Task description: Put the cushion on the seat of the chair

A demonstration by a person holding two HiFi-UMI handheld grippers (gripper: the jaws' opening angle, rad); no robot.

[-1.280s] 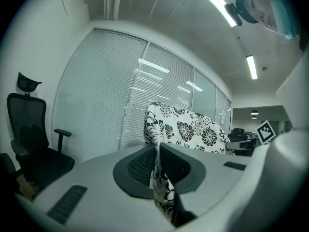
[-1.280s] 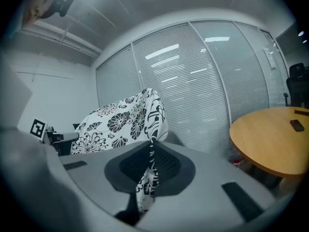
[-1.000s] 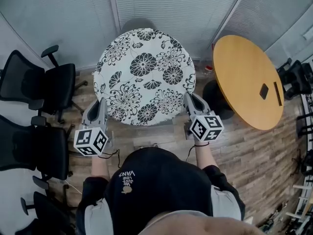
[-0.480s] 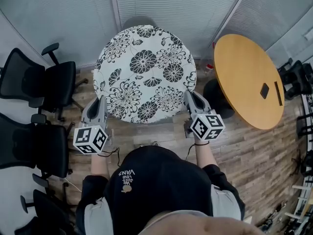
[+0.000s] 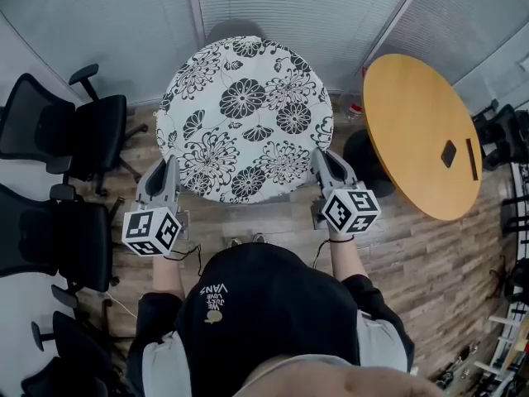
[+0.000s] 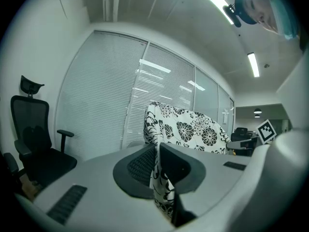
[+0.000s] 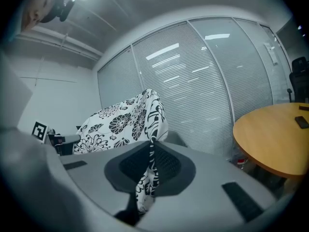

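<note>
Head view: almost nothing changed in last second. Whole picture slid slightly, but your grippers and cushion (image 5: 244,118) keep same relation. Left gripper (image 5: 171,164) is clamped on cushion's near-left edge, right gripper (image 5: 319,157) on its near-right edge, fabric pinched between pads. Cushion is held up ahead of you, between black office chairs (image 5: 83,131) and round table (image 5: 417,131). Grey shape (image 5: 234,30) behind far edge may be target chair. Placement not yet done.

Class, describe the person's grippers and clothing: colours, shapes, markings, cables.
The left gripper and right gripper are grey and tapering, with dark textured pads. Each bears a white cube of black square markers. Thin cables trail. The top is black.
</note>
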